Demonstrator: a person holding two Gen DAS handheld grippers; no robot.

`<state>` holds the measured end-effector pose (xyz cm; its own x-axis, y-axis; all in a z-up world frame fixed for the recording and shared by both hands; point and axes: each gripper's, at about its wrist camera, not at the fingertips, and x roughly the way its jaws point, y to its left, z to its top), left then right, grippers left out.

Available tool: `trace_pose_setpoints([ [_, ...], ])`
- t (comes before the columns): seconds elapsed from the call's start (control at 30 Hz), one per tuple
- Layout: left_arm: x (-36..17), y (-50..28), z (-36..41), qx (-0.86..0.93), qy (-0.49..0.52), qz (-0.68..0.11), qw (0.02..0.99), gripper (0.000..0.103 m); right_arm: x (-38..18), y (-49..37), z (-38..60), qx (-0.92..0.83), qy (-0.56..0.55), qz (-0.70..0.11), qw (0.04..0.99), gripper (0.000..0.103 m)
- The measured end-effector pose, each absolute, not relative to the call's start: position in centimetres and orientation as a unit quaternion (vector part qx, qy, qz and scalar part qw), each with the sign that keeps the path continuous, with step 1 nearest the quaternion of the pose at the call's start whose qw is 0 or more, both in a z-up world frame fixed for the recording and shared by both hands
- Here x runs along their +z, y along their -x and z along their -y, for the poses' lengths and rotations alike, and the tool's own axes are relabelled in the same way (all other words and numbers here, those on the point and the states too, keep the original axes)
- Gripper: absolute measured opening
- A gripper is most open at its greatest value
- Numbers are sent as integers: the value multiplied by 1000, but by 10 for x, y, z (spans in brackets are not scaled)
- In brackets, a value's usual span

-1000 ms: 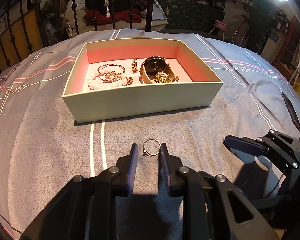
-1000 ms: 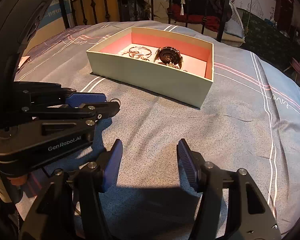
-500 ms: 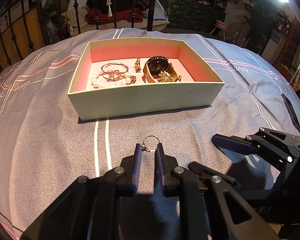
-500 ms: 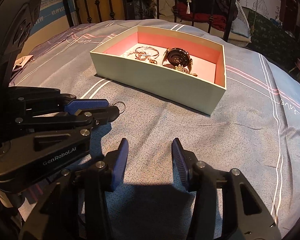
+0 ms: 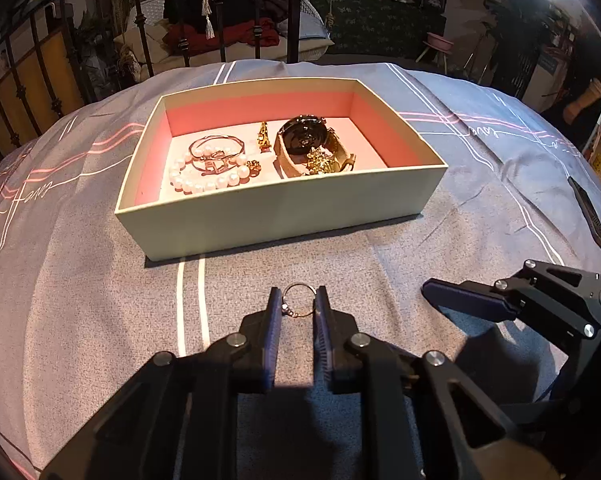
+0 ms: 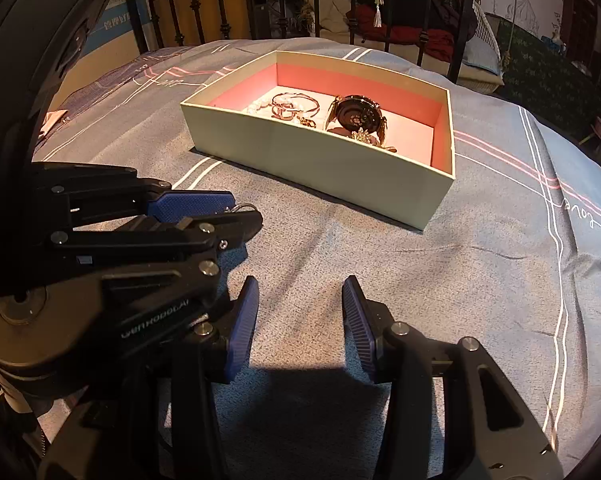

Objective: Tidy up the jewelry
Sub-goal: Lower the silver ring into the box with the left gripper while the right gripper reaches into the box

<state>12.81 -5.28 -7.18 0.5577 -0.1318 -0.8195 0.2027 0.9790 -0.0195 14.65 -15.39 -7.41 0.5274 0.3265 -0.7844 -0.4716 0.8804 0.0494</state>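
Observation:
A thin metal ring (image 5: 299,285) with a small charm stands on the grey bedspread, just in front of the open pale box (image 5: 280,216). My left gripper (image 5: 298,295) is closing on it, and both pads touch its sides. From the right wrist view the ring (image 6: 246,207) pokes out past the left gripper (image 6: 245,213). My right gripper (image 6: 300,288) hovers open over bare cloth to the right, holding nothing. In the pink-lined box (image 6: 320,164) lie a black watch (image 5: 304,140), a pearl bracelet (image 5: 204,186), a bangle (image 5: 216,150) and small gold pieces.
The striped bedspread (image 5: 80,300) spreads around the box. Black iron bed rails (image 5: 296,8) stand behind the box, with cushions and clothes beyond. A dark flat object (image 5: 588,216) lies near the right edge of the bed.
The left jaws have narrowed from a loose gap around the ring to touching it. The right jaws have come somewhat closer together. The box looks slightly nearer.

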Motion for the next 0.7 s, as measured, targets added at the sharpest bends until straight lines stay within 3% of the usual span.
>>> trace_pose_setpoints([
  [0.03, -71, -127, 52, -99, -37, -461, 881, 5, -74, -146, 154, 230, 85, -428, 870, 42],
  [0.07, -71, -126, 52, -100, -34, -461, 881, 5, -74, -146, 154, 231, 84, -428, 870, 29],
  [0.17, -70, -123, 48, -97, -30, -459, 883, 4, -73, -147, 152, 235, 84, -427, 869, 15],
  [0.7, -53, -117, 35, -90, -2, -451, 888, 4, -65, -148, 150, 235, 82, -414, 876, 12],
])
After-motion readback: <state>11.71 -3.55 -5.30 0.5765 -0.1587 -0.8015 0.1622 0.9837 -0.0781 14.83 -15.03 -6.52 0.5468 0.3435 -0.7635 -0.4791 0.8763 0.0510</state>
